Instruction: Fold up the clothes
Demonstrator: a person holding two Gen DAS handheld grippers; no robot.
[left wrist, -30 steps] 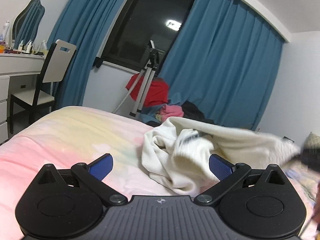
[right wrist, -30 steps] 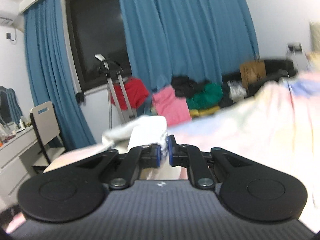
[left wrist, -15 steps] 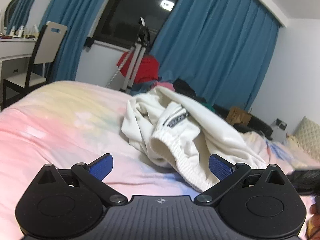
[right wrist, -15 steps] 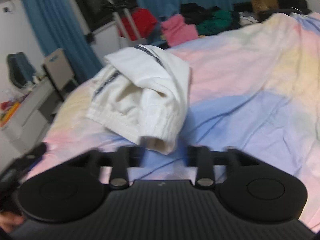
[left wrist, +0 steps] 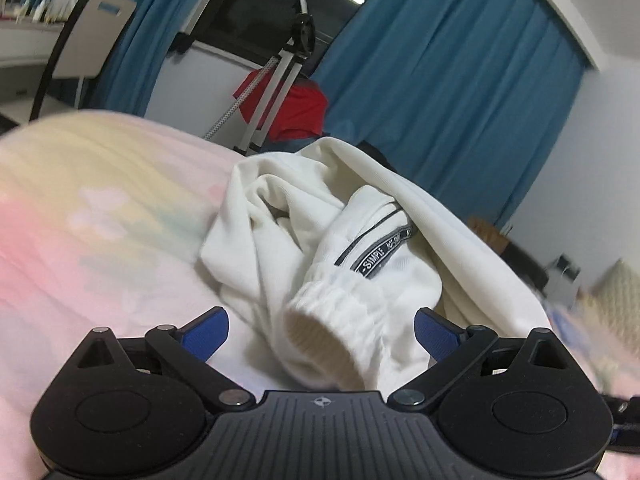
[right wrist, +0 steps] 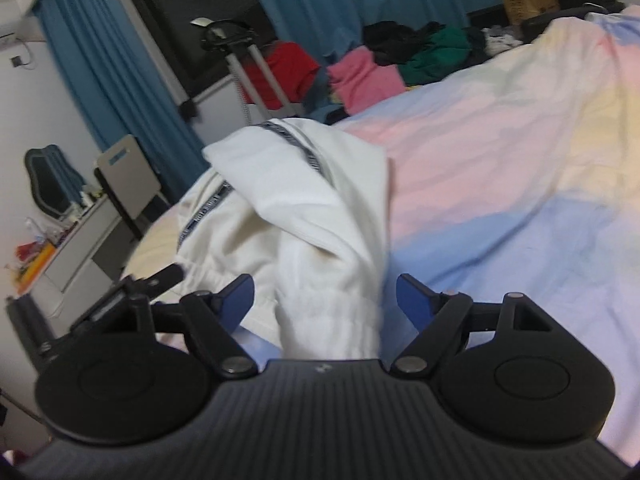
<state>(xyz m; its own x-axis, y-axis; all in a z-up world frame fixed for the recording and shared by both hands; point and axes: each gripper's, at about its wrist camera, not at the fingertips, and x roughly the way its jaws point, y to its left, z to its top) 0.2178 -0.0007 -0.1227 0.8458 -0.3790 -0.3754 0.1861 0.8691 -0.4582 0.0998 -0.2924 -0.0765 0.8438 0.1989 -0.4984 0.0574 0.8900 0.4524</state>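
While the white garment is lying crumpled on the pastel bedspread, the left gripper is hovering low before it with its blue-padded fingers spread wide, gripping nothing. A ribbed cuff is sitting between those pads, seemingly clear of both. Further right in this view, a grey printed band is running across the fabric, and behind the heap a tripod is standing against blue curtains.

In the right wrist view, the left gripper is showing at the left edge beside the garment. The right gripper is likewise spread apart, with a fold of the white cloth lying between its fingers but not pinched. To the right, the bedspread is stretching away towards a pile of coloured clothes.
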